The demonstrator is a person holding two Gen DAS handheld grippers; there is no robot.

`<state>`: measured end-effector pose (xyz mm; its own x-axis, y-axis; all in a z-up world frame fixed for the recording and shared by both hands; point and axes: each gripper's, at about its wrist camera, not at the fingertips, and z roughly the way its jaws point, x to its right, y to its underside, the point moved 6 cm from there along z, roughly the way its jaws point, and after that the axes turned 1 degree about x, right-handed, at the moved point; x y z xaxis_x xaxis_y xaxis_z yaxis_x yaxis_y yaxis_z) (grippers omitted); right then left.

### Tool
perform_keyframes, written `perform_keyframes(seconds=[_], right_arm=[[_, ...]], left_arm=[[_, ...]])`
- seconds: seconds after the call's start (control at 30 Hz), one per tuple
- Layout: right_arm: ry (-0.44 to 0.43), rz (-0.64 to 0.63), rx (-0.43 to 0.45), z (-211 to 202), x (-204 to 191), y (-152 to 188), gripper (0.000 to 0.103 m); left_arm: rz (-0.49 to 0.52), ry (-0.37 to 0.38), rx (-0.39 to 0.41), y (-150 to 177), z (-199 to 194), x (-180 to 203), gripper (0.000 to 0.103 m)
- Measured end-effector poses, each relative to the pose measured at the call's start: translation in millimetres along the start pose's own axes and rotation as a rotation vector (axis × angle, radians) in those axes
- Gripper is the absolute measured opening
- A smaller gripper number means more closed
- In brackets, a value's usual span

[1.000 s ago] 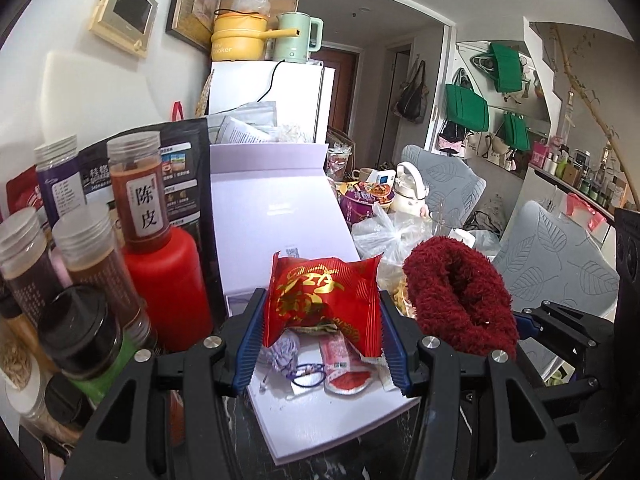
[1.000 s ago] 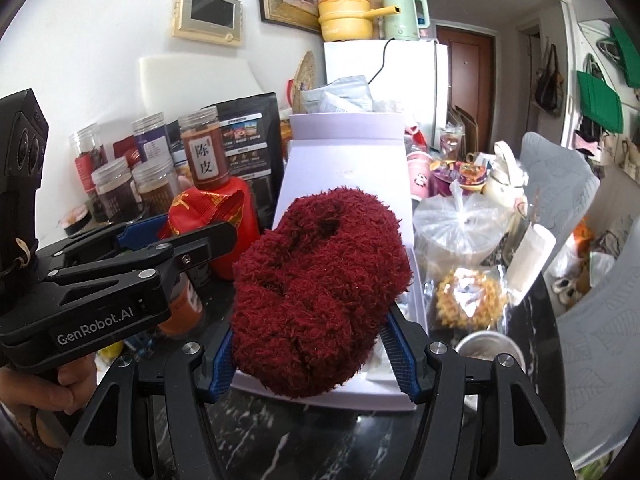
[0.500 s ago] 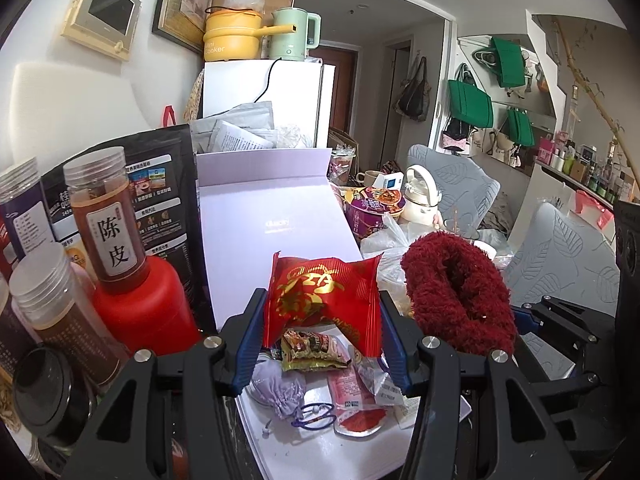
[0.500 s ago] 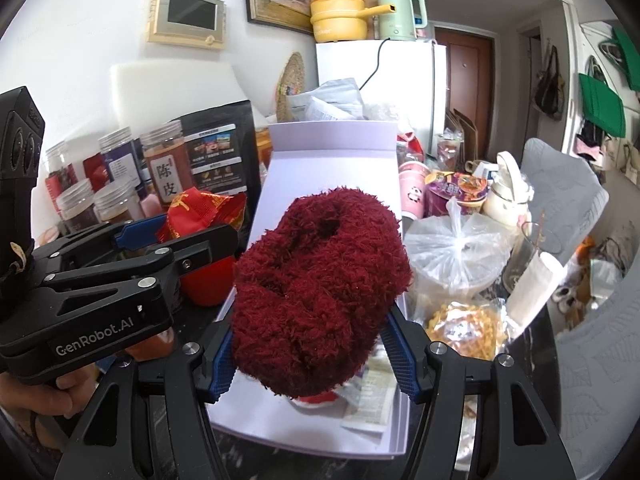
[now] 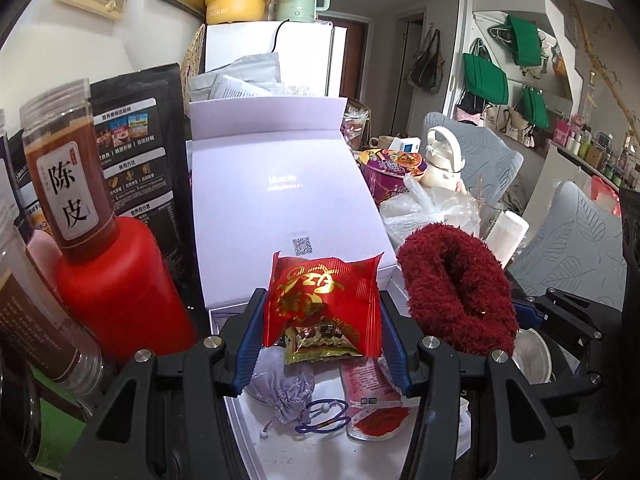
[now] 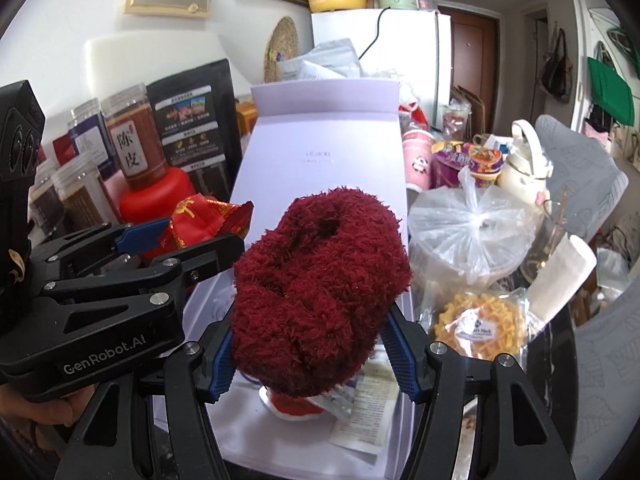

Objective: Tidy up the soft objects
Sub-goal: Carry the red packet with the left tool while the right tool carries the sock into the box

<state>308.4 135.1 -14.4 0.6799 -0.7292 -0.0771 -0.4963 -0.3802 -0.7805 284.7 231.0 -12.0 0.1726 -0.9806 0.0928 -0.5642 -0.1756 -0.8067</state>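
Below both grippers lies the open white box (image 5: 288, 200): your left gripper (image 5: 322, 332) clamps the red packet (image 5: 324, 300), your right gripper (image 6: 310, 344) the red fuzzy sock (image 6: 320, 288), side by side above it.

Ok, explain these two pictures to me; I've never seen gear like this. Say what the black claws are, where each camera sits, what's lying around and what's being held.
No robot here: a person holds a two-finger claw in each hand, and each claw carries a wide-angle camera looking along its fingers. One picture comes from the left claw, the other from the right.

The left gripper is clamped on a red foil packet. The right gripper is clamped on a fluffy dark red slipper.

Below both lies an open white box already holding a grey drawstring pouch and small sachets. Beside it stand a red bottle, jars and a tied plastic bag.
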Motion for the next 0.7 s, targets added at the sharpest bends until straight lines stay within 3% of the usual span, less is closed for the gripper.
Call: perform_keyframes(seconds=[0.23,0.7], right_arm=[[-0.020,0.023,-0.059,20,5,11,0.064],[0.032,0.036,-0.174,52,18,33,0.064]], left_arm=[[0.015,-0.027,-0.061,12,19,0,0.052],[0.027,-0.077,-0.178,33,51,-6,0.052]])
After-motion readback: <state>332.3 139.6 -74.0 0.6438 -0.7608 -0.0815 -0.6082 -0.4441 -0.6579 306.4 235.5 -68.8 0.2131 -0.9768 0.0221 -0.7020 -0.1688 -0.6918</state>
